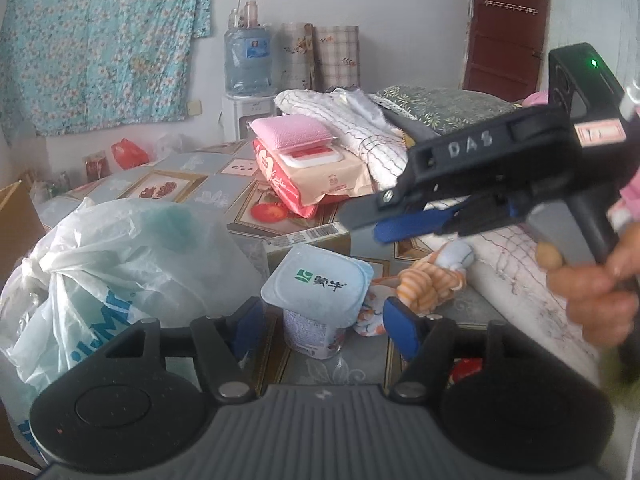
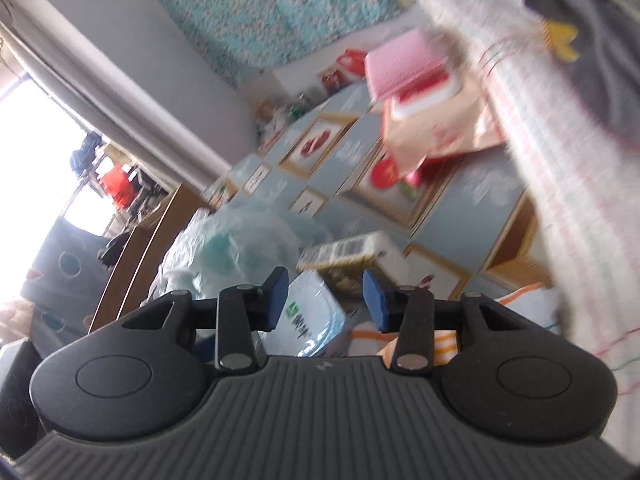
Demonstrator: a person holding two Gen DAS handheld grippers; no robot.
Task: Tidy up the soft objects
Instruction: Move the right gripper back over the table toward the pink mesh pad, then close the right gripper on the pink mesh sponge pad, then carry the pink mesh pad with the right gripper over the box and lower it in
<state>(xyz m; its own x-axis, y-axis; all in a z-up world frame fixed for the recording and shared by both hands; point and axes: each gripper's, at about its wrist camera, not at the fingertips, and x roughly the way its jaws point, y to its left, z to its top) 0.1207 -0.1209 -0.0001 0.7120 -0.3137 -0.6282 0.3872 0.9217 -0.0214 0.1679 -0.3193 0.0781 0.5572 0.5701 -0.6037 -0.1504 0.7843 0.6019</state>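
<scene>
An orange-striped soft toy (image 1: 434, 280) lies on the table beside a white checked cloth (image 1: 528, 268); it shows in the right wrist view (image 2: 436, 340) too. More folded cloths (image 1: 352, 120) and a green patterned cushion (image 1: 440, 106) are piled at the back. My left gripper (image 1: 324, 332) is open and empty, its jaws on either side of a yogurt cup (image 1: 316, 296). My right gripper (image 1: 384, 228) hangs tilted above the toy; in its own view (image 2: 326, 300) it is open and empty, above the cup (image 2: 312, 320).
A white plastic bag (image 1: 120, 260) bulges at the left. A pink pad on wet-wipe packs (image 1: 316, 164) sits mid-table. A barcoded box (image 1: 308, 240) stands behind the cup. A water dispenser (image 1: 250, 68) stands by the wall.
</scene>
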